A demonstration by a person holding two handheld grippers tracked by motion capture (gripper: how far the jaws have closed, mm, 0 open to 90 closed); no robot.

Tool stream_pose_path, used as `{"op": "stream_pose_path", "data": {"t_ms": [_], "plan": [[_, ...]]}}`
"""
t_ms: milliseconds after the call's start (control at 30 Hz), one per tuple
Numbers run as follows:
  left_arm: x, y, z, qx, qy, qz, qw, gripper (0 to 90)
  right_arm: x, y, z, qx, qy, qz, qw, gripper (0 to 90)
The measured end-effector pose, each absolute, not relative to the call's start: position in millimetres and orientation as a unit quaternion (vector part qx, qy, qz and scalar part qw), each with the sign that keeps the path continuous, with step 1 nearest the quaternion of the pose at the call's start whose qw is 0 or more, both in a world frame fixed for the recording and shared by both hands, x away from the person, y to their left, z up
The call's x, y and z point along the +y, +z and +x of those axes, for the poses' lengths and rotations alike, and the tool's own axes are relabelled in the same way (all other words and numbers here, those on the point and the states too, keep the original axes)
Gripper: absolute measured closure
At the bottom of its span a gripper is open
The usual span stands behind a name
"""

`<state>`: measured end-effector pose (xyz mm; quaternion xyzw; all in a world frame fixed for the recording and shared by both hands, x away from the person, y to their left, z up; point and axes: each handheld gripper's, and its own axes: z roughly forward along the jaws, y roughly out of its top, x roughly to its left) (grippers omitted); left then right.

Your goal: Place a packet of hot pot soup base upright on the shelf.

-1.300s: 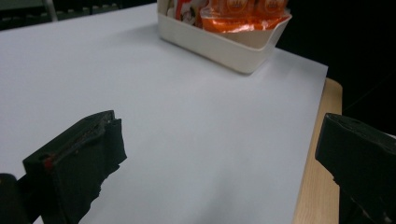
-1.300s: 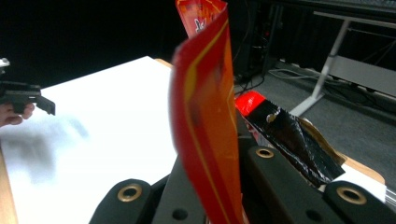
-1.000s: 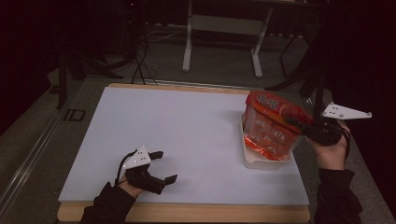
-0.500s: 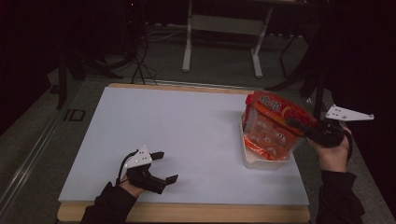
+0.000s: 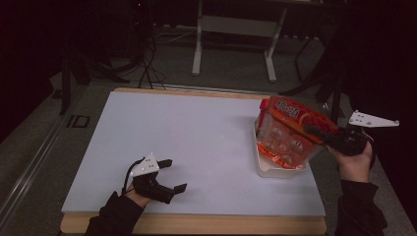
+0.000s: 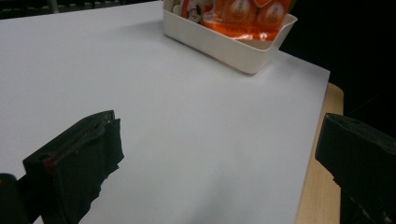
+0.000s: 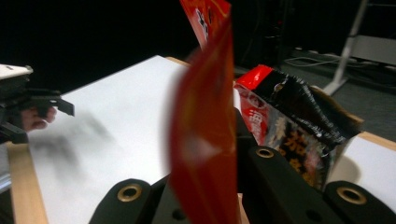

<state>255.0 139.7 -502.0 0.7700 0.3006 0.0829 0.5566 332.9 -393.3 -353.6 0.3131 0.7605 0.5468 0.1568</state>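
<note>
An orange-red snack bag (image 5: 290,135) hangs tilted over a white bin (image 5: 275,171) at the board's right edge. My right gripper (image 5: 311,131) is shut on the bag's right side; in the right gripper view its jaws (image 7: 233,144) pinch the red bag (image 7: 201,140) edge-on. A second bag, black and red (image 7: 294,126), stands in the bin behind it. My left gripper (image 5: 176,174) rests low at the board's front left, open with nothing between its jaws (image 6: 219,154). From there the bin (image 6: 224,44) and the orange bag (image 6: 247,14) lie far ahead.
A white board (image 5: 196,128) covers the table, with a wooden rim (image 5: 196,223) showing along the front. Beyond the table stand a metal frame (image 5: 236,44) and cables on a dark floor. The other hand's gripper (image 7: 46,105) shows far off in the right gripper view.
My right gripper and the bag have edged slightly to the right. The left gripper has stayed in place.
</note>
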Motion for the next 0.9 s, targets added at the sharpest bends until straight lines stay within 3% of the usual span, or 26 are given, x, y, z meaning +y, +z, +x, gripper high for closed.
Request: {"op": "stream_pose_path", "data": {"t_ms": [700, 900], "plan": [[138.8, -503.2, 254.2, 0.3, 0.084, 0.772, 0.555, 0.0, -388.9, -341.1, 325.5, 0.78, 0.515, 0.305, 0.183, 90.0], [139.1, -503.5, 254.2, 0.301, 0.081, 0.77, 0.557, 0.0, -379.2, -352.9, 335.1, 0.796, 0.489, 0.313, 0.171, 90.0]]}}
